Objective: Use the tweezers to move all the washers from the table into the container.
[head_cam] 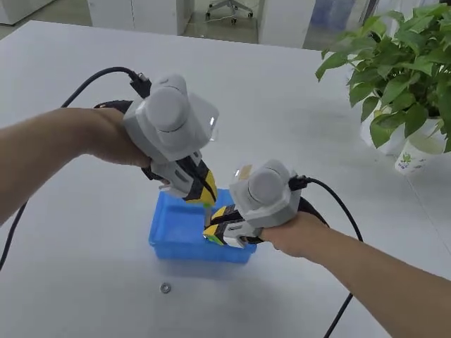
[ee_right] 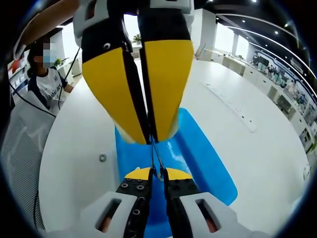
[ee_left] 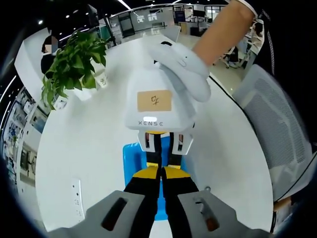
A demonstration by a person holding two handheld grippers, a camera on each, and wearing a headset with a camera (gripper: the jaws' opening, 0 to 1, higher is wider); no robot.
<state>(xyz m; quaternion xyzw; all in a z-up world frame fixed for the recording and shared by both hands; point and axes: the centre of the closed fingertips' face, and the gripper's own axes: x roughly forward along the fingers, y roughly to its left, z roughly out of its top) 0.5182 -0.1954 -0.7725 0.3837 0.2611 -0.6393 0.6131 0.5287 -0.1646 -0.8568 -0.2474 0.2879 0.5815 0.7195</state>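
Note:
The blue container point(head_cam: 169, 227) sits on the white table in front of me. One small washer point(head_cam: 165, 287) lies on the table just outside its near wall, also seen as the washer point(ee_right: 102, 157) and the washer point(ee_left: 208, 189). My left gripper point(head_cam: 206, 196) and my right gripper point(head_cam: 213, 232) meet tip to tip above the container point(ee_right: 203, 158). Thin metal tweezers point(ee_right: 154, 154) run from the left gripper's yellow jaws point(ee_right: 150, 139) down into my right gripper point(ee_right: 152, 174). Both pairs of jaws look shut on them. What the tweezers' tips hold is hidden.
A potted green plant point(head_cam: 398, 77) stands at the table's right edge. Cables trail from both grippers across the table. A person sits beyond the table in the right gripper view. An office chair point(ee_left: 277, 129) stands beside the table.

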